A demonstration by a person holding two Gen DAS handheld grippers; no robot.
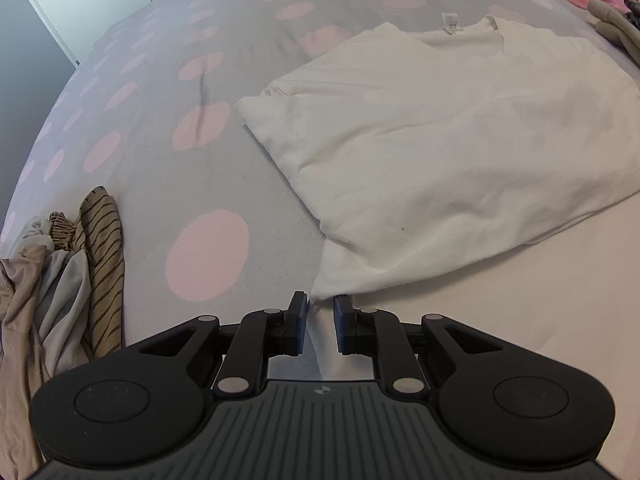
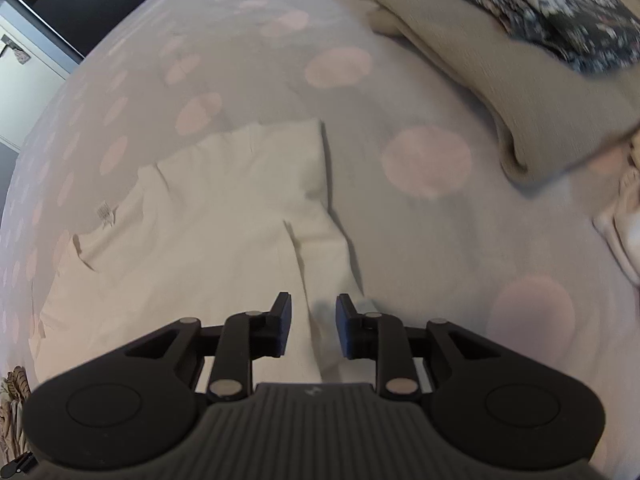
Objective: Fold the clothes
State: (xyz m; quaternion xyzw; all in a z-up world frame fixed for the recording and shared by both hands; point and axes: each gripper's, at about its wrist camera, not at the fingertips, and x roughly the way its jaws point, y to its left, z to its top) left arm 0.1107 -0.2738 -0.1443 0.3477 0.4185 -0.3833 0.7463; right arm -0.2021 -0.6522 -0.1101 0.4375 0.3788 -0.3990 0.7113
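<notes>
Straddling limp, light white T-shirt hem corners, my left tongs and right tongs stood apart, unclamped.

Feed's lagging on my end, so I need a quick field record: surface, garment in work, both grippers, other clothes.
surface: bed cover, grey with pink dots
garment: white shirt, lying partly folded, label visible near the neck
left gripper: open, the shirt's near corner between its fingers
right gripper: open, over the shirt's near edge
unfolded pile: striped and beige clothes, at the left edge of the left view
folded stack: beige garment with a dark floral garment on top, beyond the shirt
</notes>
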